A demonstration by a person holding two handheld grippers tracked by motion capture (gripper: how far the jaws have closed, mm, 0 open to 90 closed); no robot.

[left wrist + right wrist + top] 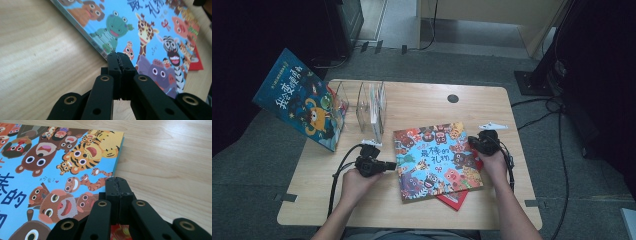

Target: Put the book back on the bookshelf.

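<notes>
Closed jaws at both side edges of the book, nothing gripped.

The book (pixel 437 161) lies flat mid-table on a red book (pixel 455 199). The left gripper (pixel 119 58) has its jaws fully together at the book's left edge, holding nothing; the right gripper (pixel 116 182) is likewise closed tight and empty at the opposite edge. My guess: pushing from both sides could buckle the cover or skid the book off the red one (glossy on glossy), and tips riding up could scuff it.
</notes>
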